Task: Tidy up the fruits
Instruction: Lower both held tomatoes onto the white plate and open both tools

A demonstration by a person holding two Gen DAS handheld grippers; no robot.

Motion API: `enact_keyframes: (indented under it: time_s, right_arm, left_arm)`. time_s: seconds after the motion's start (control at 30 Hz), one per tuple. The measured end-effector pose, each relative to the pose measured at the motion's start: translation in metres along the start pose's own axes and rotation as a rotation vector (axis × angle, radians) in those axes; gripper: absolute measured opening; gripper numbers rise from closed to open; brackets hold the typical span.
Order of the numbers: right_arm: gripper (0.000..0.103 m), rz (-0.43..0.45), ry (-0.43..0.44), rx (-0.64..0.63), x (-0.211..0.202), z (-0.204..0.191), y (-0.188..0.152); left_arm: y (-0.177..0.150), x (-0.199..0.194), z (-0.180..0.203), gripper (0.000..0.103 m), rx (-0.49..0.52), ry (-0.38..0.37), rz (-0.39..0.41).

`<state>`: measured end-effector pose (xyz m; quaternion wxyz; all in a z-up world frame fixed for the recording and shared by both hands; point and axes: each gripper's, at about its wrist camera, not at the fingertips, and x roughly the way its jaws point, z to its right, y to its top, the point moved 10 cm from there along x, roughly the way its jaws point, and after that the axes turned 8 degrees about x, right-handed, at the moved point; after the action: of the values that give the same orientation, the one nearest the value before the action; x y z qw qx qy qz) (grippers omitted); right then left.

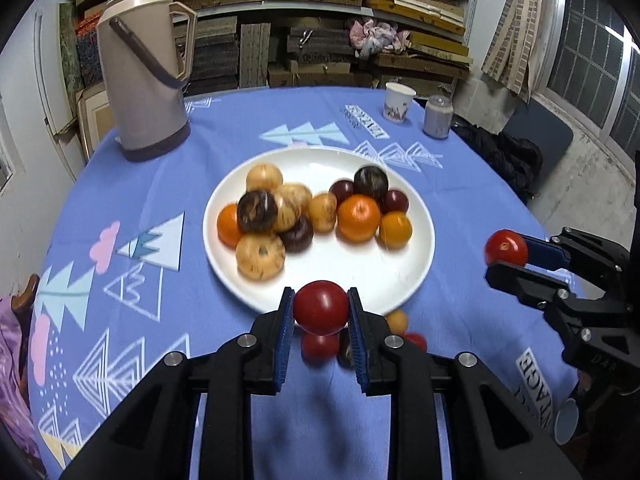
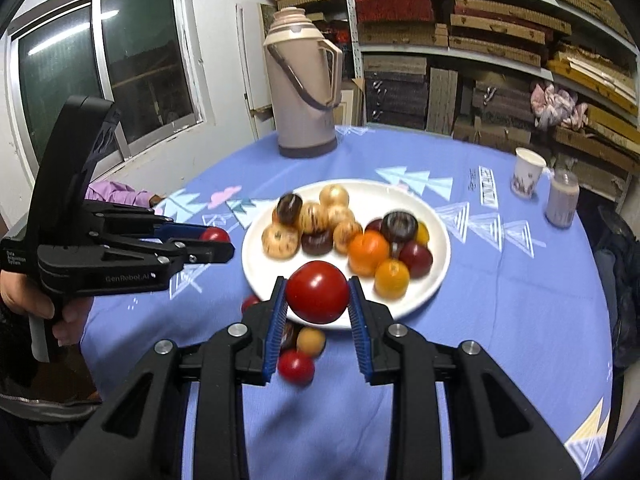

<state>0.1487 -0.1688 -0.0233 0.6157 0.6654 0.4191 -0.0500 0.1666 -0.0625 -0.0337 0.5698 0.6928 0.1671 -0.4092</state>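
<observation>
Through my left wrist camera, my left gripper (image 1: 321, 307) is clamped on a dark red tomato (image 1: 321, 306), its blue pads (image 1: 285, 336) pressed to both sides. It hangs above the near rim of the white plate (image 1: 416, 256), which carries a heap of orange, tan and dark purple fruits (image 1: 312, 212) (the nearer ones are blurred). Under the held tomato a few loose fruits (image 1: 320, 346) lie on the blue tablecloth (image 1: 256, 128). Off to the right, my right gripper (image 1: 507, 257) pinches a brighter red tomato (image 1: 506, 248). A beige thermos (image 1: 144, 76) stands at the far left of the table, a paper cup (image 1: 398, 102) and a small jar (image 1: 438, 117) at the far right.

Through my right wrist camera, my right gripper (image 2: 318, 300) is closed around its red tomato (image 2: 317, 292) over the plate's (image 2: 440, 240) near edge. More loose fruits (image 2: 298, 354) sit on the tablecloth (image 2: 520, 320) just below. At the left, a hand (image 2: 28, 300) grips the handle of my left gripper (image 2: 218, 243), a red tomato (image 2: 215, 235) caught at its tips. The thermos (image 2: 306, 92) stands beyond the plate.
</observation>
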Motion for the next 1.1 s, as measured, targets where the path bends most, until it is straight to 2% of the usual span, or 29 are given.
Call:
enact_keyframes:
  time_s: [0.37,0.67,1.1]
  right_arm:
    - [0.029,-0.008,0.017,0.043,0.056,0.013,0.049]
    - [0.029,-0.060,0.059,0.146,0.103,0.038,0.057]
    - [0.030,-0.087,0.051,0.190,0.139,0.054,0.064]
  left_arm:
    - [0.040,0.043,-0.008,0.026,-0.042,-0.022,-0.026]
    - [0.066,0.080,-0.020,0.026,-0.074,-0.027,-0.058]
    - [0.076,0.109,-0.042,0.026,-0.085,0.038,-0.084]
